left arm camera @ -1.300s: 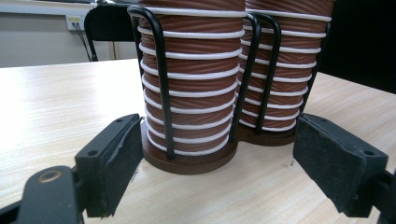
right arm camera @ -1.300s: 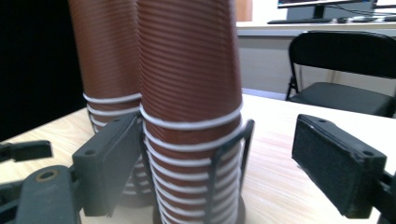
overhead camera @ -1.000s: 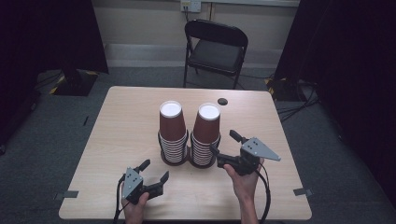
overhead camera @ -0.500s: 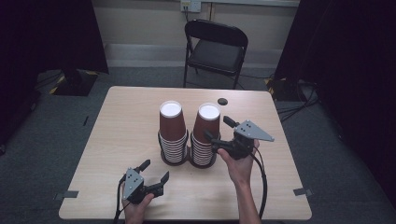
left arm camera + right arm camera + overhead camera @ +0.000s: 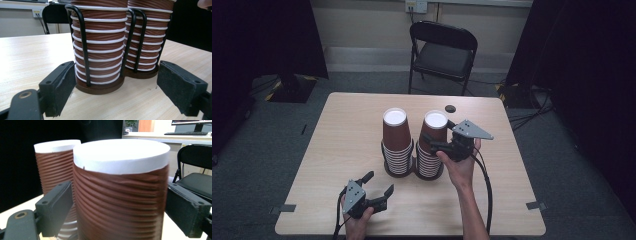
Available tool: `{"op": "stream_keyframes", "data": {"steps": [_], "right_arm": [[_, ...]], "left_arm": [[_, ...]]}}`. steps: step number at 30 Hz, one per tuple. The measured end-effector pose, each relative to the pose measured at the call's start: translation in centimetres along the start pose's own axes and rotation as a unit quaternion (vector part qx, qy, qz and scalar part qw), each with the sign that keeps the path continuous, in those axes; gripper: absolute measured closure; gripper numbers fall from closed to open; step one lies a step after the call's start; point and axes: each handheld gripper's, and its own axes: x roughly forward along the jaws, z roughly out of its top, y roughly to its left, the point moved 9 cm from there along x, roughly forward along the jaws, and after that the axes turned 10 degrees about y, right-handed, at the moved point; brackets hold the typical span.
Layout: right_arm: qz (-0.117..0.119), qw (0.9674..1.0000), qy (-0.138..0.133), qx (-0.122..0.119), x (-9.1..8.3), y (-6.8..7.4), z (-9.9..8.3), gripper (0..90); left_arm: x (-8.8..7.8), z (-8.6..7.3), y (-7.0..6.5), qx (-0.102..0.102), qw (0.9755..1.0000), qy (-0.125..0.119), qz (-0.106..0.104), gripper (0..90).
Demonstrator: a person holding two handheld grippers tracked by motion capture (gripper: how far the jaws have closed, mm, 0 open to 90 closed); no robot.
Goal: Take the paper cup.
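Observation:
Two stacks of upturned brown ribbed paper cups stand side by side in a black wire holder (image 5: 82,37) mid-table: the left stack (image 5: 396,140) and the right stack (image 5: 431,157). My right gripper (image 5: 439,136) is raised to the right stack's top cup (image 5: 120,195). Its jaws have just been opening and stand on either side of that cup, the pads (image 5: 58,207) close beside it without a clear squeeze. My left gripper (image 5: 378,183) rests low near the table's front edge. It is open with nothing between its pads (image 5: 62,87), and it faces the stacks' bases.
The wooden table (image 5: 337,135) has a small black round object (image 5: 450,108) behind the stacks. A black folding chair (image 5: 442,50) stands beyond the far edge. The right gripper's cable (image 5: 487,180) trails back over the table's right front.
My right gripper has risen and moved away from the person, in toward the right stack, so its jaws now flank the top cup. The left gripper has stayed put.

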Motion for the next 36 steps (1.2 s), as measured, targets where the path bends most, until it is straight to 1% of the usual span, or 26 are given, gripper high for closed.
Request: {"op": "stream_keyframes", "data": {"steps": [2,3,4,7,8,13,14,17,20,23,24,25,28,29,32,34,36], "right_arm": [[0.0,1.0,0.001,-0.003,0.2,-0.1,-0.1,12.3],[-0.001,1.0,0.008,0.002,0.5,-0.2,-0.2,12.8],[0.002,0.9998,0.017,0.008,1.0,-0.3,-0.5,12.8],[0.006,0.9997,0.023,0.01,1.3,-0.3,-0.8,12.6],[0.002,0.9996,0.029,0.008,1.6,-0.3,-1.1,12.1],[-0.002,0.9995,0.031,0.009,1.9,-0.3,-1.5,11.8],[0.0,0.9993,0.036,0.009,2.1,-0.3,-1.8,11.0],[-0.003,0.9992,0.04,0.006,2.3,-0.4,-2.0,10.7],[-0.005,0.9992,0.04,0.004,2.3,-0.4,-2.2,10.4],[-0.011,0.9985,0.054,0.004,2.6,-0.5,-2.6,9.7],[-0.014,0.9985,0.053,0.003,2.7,-0.5,-2.7,9.7],[-0.015,0.9985,0.054,0.002,2.6,-0.5,-2.7,9.7],[-0.013,0.9985,0.053,0.003,2.6,-0.5,-2.7,10.3],[-0.009,0.9987,0.051,0.005,2.6,-0.6,-2.6,10.6],[-0.009,0.9986,0.052,0.003,2.6,-0.6,-2.5,11.0],[-0.009,0.9984,0.056,0.0,2.5,-0.6,-2.4,11.3],[-0.008,0.9982,0.059,0.001,2.5,-0.6,-2.4,11.4]], "left_arm": [[0.0,0.0,0.0,-0.001,1.0,0.0,-0.001,15.4],[0.0,0.0,0.0,0.001,1.0,0.0,-0.001,15.5],[0.0,0.0,0.0,-0.004,1.0,-0.002,0.0,15.7],[0.0,0.0,0.0,-0.003,1.0,-0.003,-0.003,15.9],[-0.1,0.0,0.0,-0.003,1.0,-0.004,-0.002,15.9],[-0.1,0.0,0.0,-0.001,1.0,-0.005,0.0,17.8],[-0.1,0.1,0.0,0.001,1.0,-0.008,0.0,17.9],[-0.2,0.1,-0.1,0.004,0.9999,-0.01,-0.002,20.6],[-0.1,0.0,-0.1,0.007,1.0,-0.005,-0.005,20.7],[-0.1,0.0,-0.2,0.008,0.9999,-0.003,-0.01,20.6],[0.0,0.0,-0.3,0.003,0.9999,-0.002,-0.013,20.5],[0.0,0.0,-0.2,0.006,0.9999,-0.001,-0.013,20.5],[0.0,0.0,-0.2,0.006,0.9999,0.0,-0.016,20.5],[0.0,0.0,-0.2,0.006,0.9999,0.0,-0.016,20.3],[0.0,0.0,-0.2,0.002,0.9998,0.003,-0.018,19.7],[0.0,0.0,-0.1,0.0,0.9998,0.001,-0.018,17.6],[0.0,0.0,-0.1,-0.001,0.9998,0.001,-0.018,17.5]]}}
